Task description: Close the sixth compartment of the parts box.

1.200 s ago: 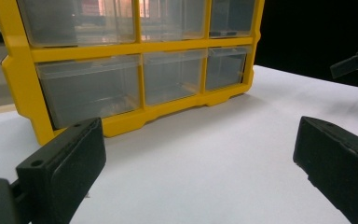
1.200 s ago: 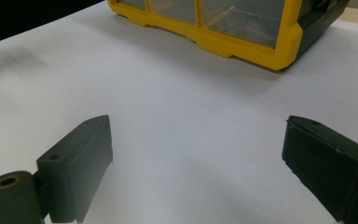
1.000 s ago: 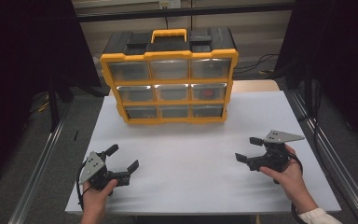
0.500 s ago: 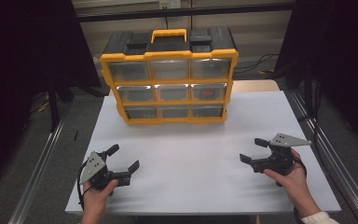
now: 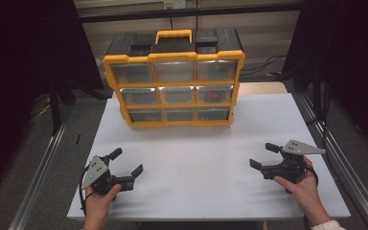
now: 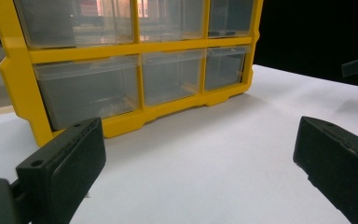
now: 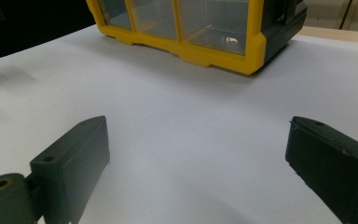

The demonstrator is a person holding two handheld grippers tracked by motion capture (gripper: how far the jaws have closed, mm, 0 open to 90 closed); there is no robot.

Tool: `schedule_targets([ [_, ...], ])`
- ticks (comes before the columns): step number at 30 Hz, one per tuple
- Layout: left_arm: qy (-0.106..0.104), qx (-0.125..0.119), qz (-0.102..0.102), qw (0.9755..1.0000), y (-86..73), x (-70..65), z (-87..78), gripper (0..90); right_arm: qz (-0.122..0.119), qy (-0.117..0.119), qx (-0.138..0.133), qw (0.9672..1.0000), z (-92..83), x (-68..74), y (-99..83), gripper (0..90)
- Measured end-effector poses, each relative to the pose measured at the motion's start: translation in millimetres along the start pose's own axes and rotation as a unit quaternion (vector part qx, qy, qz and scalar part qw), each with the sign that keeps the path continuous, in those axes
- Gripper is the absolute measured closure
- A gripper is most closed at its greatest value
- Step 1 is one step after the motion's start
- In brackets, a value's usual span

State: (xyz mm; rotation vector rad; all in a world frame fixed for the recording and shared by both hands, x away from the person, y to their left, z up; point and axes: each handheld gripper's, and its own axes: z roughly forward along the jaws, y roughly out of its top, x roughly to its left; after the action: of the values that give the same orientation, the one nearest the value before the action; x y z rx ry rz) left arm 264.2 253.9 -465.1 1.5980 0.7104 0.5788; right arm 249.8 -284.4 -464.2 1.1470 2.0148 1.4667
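Drawers face the person: the yellow organizer (image 5: 173, 86) stands at twelve o'clock on the white desk (image 5: 206, 158). Left gripper (image 5: 124, 165) at seven and right gripper (image 5: 261, 155) at four rest apart, jaws wide open, empty, probably ready to reach it.

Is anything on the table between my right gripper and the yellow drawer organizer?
Nothing visible is. The right gripper, jaws open, faces the drawer organizer across bare white table. The left gripper, also open, sits off to the other side, clear of that path.
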Motion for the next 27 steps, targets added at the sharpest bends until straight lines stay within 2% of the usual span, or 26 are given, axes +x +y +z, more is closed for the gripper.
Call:
schedule_targets([
  [1, 0.000, 0.000, 0.006, 1.0000, 0.3, 0.5, 0.0, 2.3, 0.000, -0.001, -0.002, 1.0000, -0.9, -0.2, -0.3, 6.6],
  [16, -0.003, -0.001, 0.001, 1.0000, 0.5, -0.1, 0.8, 2.3, 0.009, -0.012, -0.018, 0.9997, -11.6, -4.0, -7.3, 6.2],
  [27, -0.003, 0.001, 0.000, 1.0000, 0.0, -0.2, 1.6, 2.3, 0.001, -0.031, -0.027, 0.9992, -20.9, -6.4, -11.9, 6.3],
])
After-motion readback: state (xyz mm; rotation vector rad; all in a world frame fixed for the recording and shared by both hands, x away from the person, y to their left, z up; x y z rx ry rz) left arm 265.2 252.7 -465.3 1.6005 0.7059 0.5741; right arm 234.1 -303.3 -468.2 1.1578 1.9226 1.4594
